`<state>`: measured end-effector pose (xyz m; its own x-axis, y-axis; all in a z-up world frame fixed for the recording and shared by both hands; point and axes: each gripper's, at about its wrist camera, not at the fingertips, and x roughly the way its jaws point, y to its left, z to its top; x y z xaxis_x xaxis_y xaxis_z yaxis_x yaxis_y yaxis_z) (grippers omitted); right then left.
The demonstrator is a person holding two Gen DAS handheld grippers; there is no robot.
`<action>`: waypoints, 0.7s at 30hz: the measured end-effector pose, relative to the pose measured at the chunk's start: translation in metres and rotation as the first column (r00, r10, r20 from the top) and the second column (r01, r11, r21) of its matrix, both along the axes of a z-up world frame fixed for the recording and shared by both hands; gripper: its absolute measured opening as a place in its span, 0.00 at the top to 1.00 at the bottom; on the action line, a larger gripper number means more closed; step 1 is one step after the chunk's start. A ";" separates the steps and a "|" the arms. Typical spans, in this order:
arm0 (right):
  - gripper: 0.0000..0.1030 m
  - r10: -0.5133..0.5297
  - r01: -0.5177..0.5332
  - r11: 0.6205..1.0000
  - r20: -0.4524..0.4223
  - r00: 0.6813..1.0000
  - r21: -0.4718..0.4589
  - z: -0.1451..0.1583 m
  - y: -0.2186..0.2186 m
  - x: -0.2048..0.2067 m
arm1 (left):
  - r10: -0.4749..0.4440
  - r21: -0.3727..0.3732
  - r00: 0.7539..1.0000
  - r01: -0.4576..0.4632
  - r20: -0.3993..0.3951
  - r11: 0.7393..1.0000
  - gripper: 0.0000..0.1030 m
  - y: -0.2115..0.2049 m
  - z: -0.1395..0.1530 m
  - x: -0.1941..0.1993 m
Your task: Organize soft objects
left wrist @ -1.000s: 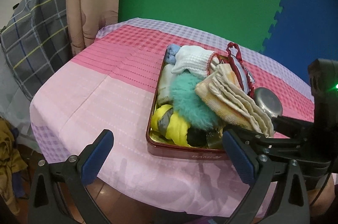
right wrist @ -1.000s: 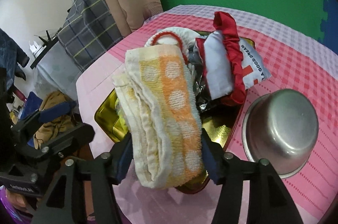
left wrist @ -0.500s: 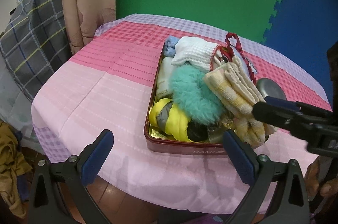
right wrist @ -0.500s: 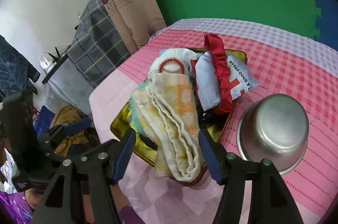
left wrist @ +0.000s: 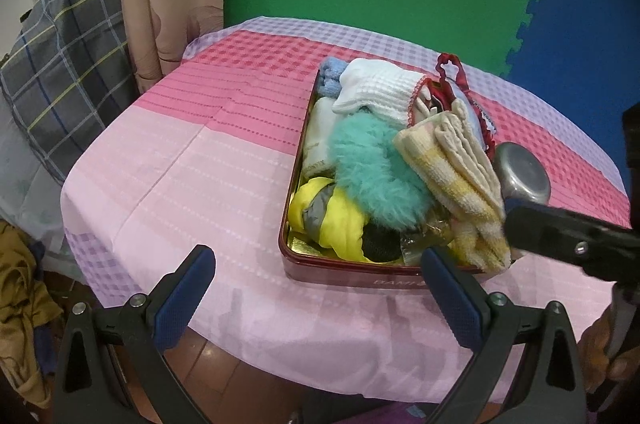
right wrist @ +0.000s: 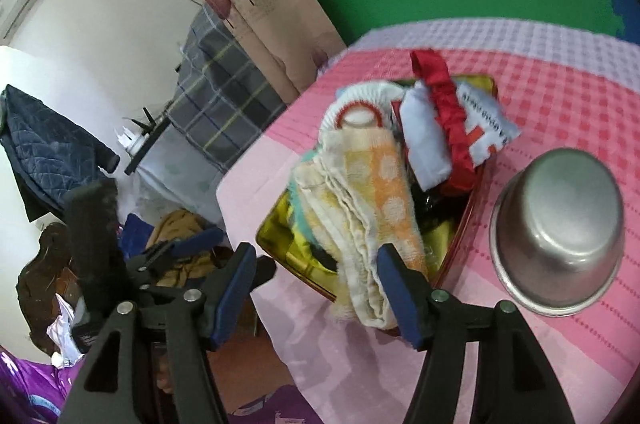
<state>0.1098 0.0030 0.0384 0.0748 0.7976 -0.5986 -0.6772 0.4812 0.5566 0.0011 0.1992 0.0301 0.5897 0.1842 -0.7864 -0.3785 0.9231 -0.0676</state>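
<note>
A red metal tin [left wrist: 344,272] [right wrist: 474,208] on the pink tablecloth is piled with soft things: a folded yellow-orange towel [left wrist: 452,176] [right wrist: 360,208] draped over its near right corner, a teal fluffy piece [left wrist: 372,164], a yellow cloth [left wrist: 332,216], a white sock [left wrist: 380,88] and a red scrunchie on a blue-white pouch [right wrist: 444,108]. My left gripper [left wrist: 316,288] is open and empty, in front of the tin's near edge. My right gripper [right wrist: 316,280] is open, pulled back just in front of the towel, its right finger close to the towel's hanging end.
An upturned steel bowl [right wrist: 560,236] [left wrist: 522,176] sits right of the tin. The round table [left wrist: 180,184] drops off at its near and left edges. A plaid-covered piece of furniture [left wrist: 60,44] and a curtain stand at the left; clothes lie on the floor.
My right gripper has opened, let go of the towel and drawn back. The towel now lies on the tin's corner. The left gripper has backed off slightly.
</note>
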 end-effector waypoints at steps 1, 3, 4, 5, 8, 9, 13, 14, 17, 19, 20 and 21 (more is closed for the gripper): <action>0.38 0.009 -0.009 1.000 -0.021 1.000 0.007 -0.003 0.002 0.001 | -0.001 0.000 1.000 0.001 -0.001 1.000 0.01 0.000 0.000 0.000; 0.38 0.021 -0.021 1.000 -0.039 0.999 0.009 -0.007 0.008 0.002 | 0.002 0.002 1.000 -0.002 -0.003 1.000 0.01 0.001 0.000 0.000; 0.38 0.029 -0.029 1.000 -0.043 0.999 0.001 -0.009 0.013 0.002 | 0.003 0.002 1.000 -0.003 -0.004 1.000 0.01 0.001 0.000 0.001; 0.38 0.037 -0.037 0.999 -0.053 0.998 -0.001 -0.011 0.017 0.003 | 0.006 0.002 1.000 -0.006 -0.005 1.000 0.01 0.002 0.000 0.001; 0.38 0.038 -0.040 0.999 -0.065 0.997 -0.032 -0.019 0.027 0.007 | 0.011 -0.008 1.000 -0.011 -0.009 1.000 0.01 0.003 -0.001 0.001; 0.39 0.041 -0.045 0.998 -0.068 0.997 -0.053 -0.022 0.032 0.009 | 0.011 -0.012 1.000 -0.011 -0.011 1.000 0.01 0.004 -0.002 0.001; 0.39 0.056 -0.061 0.995 -0.073 0.996 -0.081 -0.020 0.041 0.012 | 0.006 -0.011 1.000 -0.006 -0.024 1.000 0.01 0.003 -0.004 0.002; 0.39 0.052 -0.055 0.998 -0.072 0.996 -0.042 -0.013 0.035 0.012 | 0.006 -0.009 1.000 -0.006 -0.023 1.000 0.01 0.003 -0.003 0.002; 0.39 0.011 -0.008 0.997 -0.029 1.000 0.077 0.016 0.007 0.025 | 0.010 -0.012 1.000 -0.010 -0.012 1.000 0.01 0.004 -0.003 0.002; 0.39 -0.039 0.047 0.988 -0.051 0.998 0.146 0.026 -0.009 0.047 | 0.011 -0.028 1.000 -0.011 -0.018 1.000 0.01 0.005 -0.004 0.002; 0.39 -0.074 0.089 0.980 -0.090 0.993 0.180 0.027 -0.018 0.063 | 0.011 -0.036 1.000 -0.012 -0.019 0.999 0.01 0.006 -0.004 0.002; 0.39 -0.097 0.125 0.970 -0.138 0.986 0.210 0.026 -0.024 0.078 | 0.012 -0.042 1.000 -0.012 -0.018 0.999 0.01 0.006 -0.005 0.003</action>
